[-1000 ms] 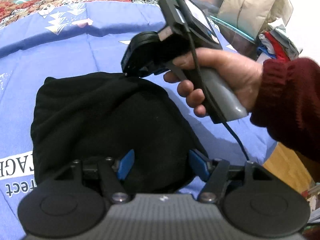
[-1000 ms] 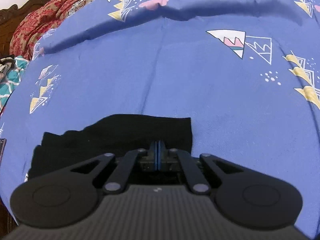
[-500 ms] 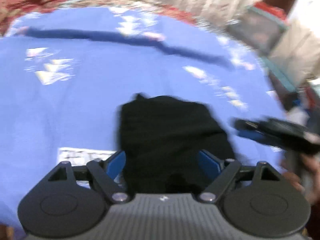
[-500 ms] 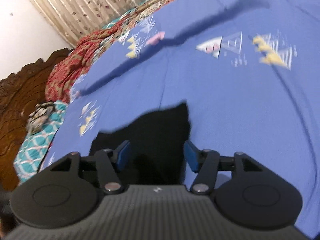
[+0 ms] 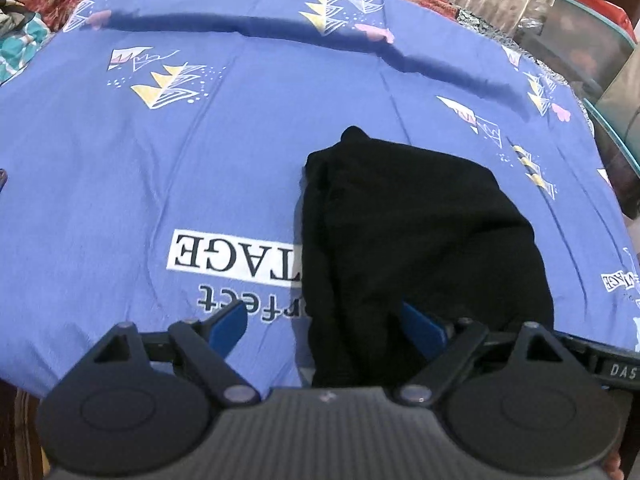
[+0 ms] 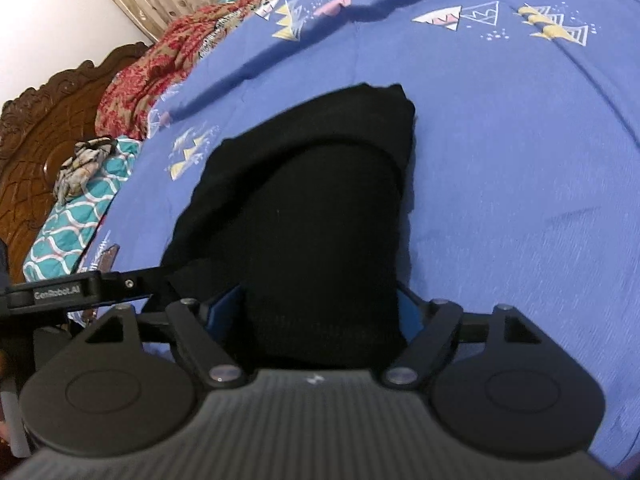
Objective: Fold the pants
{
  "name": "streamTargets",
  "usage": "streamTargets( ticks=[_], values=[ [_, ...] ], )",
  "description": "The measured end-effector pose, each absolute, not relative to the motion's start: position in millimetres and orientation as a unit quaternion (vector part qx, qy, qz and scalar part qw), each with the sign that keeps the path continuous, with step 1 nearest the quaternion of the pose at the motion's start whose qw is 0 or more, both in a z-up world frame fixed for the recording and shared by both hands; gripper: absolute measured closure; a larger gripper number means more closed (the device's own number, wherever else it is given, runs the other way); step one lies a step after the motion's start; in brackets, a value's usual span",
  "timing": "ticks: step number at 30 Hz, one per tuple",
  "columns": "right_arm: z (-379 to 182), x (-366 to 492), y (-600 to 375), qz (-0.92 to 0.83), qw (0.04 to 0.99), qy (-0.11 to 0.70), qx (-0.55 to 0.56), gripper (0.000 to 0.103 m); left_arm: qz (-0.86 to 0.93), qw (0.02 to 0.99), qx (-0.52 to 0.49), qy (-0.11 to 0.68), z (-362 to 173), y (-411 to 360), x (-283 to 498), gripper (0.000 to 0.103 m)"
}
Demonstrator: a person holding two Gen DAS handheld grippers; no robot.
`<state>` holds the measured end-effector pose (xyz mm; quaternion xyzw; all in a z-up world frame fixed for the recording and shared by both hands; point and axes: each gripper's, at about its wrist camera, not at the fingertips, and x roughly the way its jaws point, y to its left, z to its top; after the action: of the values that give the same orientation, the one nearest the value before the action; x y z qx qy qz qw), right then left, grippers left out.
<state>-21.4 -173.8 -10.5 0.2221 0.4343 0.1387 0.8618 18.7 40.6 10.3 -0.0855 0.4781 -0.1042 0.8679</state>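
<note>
Folded black pants (image 5: 408,236) lie on a blue bedsheet (image 5: 200,160), both tongs spread over their near edge.

In the left wrist view the left tongs (image 5: 326,326) gape wide: one blue finger (image 5: 228,326) sits over the sheet's white "TAGE" print (image 5: 236,256), the other against the pants' near end. In the right wrist view the right tongs (image 6: 316,308) also stand apart, their blue fingers either side of the pants (image 6: 312,208), gripping nothing. At that view's left edge are a carved wooden headboard (image 6: 36,136), a teal patterned cloth (image 6: 76,216), and a red floral blanket (image 6: 160,64) beyond.
</note>
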Motion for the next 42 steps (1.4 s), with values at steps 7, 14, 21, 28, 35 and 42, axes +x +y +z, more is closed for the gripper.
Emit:
streamTargets(
  ticks=[7, 14, 21, 28, 35, 42],
  values=[
    [-17.4, -24.6, -172.8, 0.123, 0.859, 0.437, 0.237, 0.015, -0.101, 0.865, -0.092, 0.482, 5.4, 45.1, 17.9, 0.012],
    [-32.8, -29.0, -181.0, 0.118, 0.846, 0.428, 0.293, 0.009, -0.099, 0.861, -0.095, 0.489, -3.4, 47.1, 19.6, 0.005],
    [-35.6, -38.4, -177.0, 0.122, 0.859, 0.405, 0.290, 0.003, -0.098, 0.848, -0.128, 0.505, -18.5, 56.8, 22.1, 0.000],
    [-10.8, -31.6, -181.5, 0.126, 0.876, 0.387, 0.258, 0.003, -0.151, 0.849, -0.177, 0.474, 0.1, 74.5, 27.4, 0.000],
    [-12.3, 2.9, -191.5, 0.146, 0.879, 0.391, 0.231, 0.003, -0.200, 0.824, -0.204, 0.490, -11.4, 73.0, 65.0, 0.000],
    [-8.0, 23.7, -156.1, 0.190, 0.870, 0.418, 0.182, 0.047, -0.250, 0.781, -0.236, 0.522, -35.8, 40.9, 81.3, 0.046]
  ],
)
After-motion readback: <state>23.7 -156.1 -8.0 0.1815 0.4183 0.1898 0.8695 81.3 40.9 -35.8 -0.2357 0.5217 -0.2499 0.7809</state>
